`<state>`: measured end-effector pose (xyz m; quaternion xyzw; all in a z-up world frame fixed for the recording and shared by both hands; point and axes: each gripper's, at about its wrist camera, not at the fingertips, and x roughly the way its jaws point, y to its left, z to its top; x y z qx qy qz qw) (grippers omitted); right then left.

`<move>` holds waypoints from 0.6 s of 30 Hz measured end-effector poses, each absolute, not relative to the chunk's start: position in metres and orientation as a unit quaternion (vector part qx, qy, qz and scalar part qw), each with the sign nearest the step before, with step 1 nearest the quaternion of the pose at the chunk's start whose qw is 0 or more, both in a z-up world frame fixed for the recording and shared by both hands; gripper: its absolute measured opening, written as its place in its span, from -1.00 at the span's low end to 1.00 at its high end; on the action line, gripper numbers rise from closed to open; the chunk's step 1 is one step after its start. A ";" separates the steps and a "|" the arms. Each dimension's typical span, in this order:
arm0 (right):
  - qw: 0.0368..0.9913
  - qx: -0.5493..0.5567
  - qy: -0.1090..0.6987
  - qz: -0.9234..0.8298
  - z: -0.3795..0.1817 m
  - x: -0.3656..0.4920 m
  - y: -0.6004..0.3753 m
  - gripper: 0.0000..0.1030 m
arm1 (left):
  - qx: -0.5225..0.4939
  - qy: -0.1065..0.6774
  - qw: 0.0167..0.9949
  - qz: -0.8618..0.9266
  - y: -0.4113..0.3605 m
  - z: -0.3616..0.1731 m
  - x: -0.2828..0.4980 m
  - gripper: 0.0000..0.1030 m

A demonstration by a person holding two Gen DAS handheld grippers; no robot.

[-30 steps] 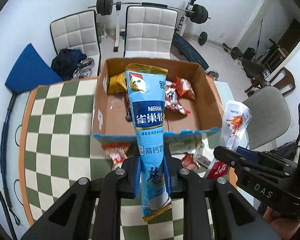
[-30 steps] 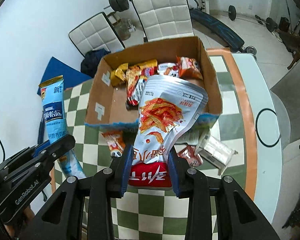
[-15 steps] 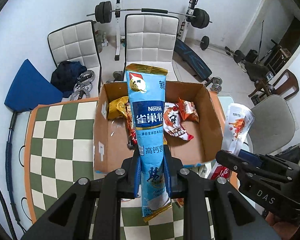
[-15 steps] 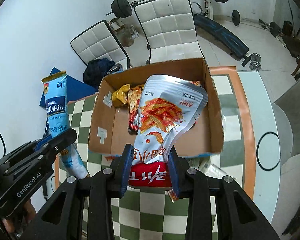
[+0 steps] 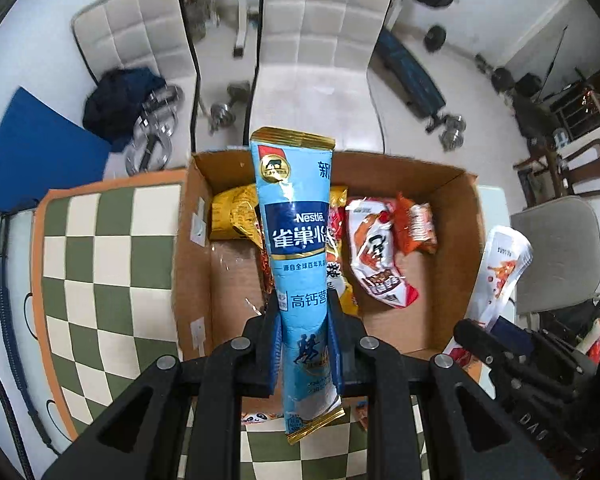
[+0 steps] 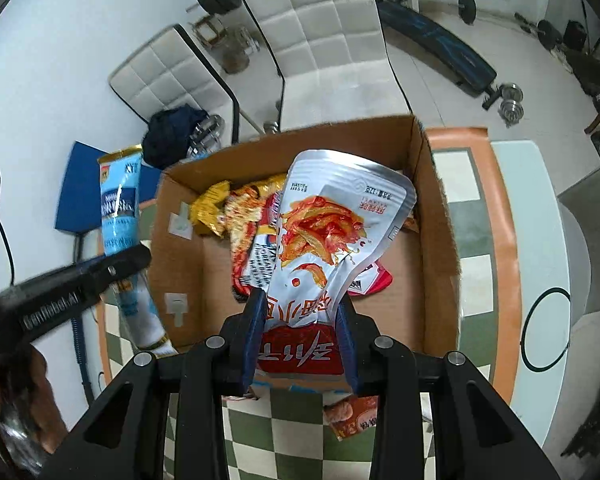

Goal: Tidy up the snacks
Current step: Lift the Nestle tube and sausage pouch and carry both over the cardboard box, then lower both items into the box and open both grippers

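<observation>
My left gripper (image 5: pixel 304 316) is shut on a long blue Nestle packet (image 5: pixel 296 232), which stands upright over the open cardboard box (image 5: pixel 192 264). That packet (image 6: pixel 118 216) and the left gripper (image 6: pixel 132 260) also show at the left of the right wrist view. Clamped in my right gripper (image 6: pixel 302 304) is a silver pouch with red print (image 6: pixel 332 224), hanging above the same box (image 6: pixel 436 240). From the left wrist view the pouch (image 5: pixel 500 268) appears at the box's right wall. Inside lie a yellow packet (image 5: pixel 232 216) and red-and-white packets (image 5: pixel 376 256).
The box rests on a green-and-white checked table (image 5: pixel 96 264) with an orange rim. Loose snacks (image 6: pixel 354 412) lie on the table in front of the box. White padded chairs (image 5: pixel 320 40) stand behind, with gym weights and a bench on the floor.
Both grippers have moved forward and down with their packets, from the table in front of the box to above its inside. The box now fills the middle of both views.
</observation>
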<state>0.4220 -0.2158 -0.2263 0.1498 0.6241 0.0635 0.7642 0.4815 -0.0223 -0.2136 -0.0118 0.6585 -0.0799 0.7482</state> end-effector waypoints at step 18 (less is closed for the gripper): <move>0.699 0.108 0.703 0.073 -0.319 0.450 -0.173 -0.29 | -0.014 0.789 0.609 -0.082 -0.033 -0.334 0.505 -0.67</move>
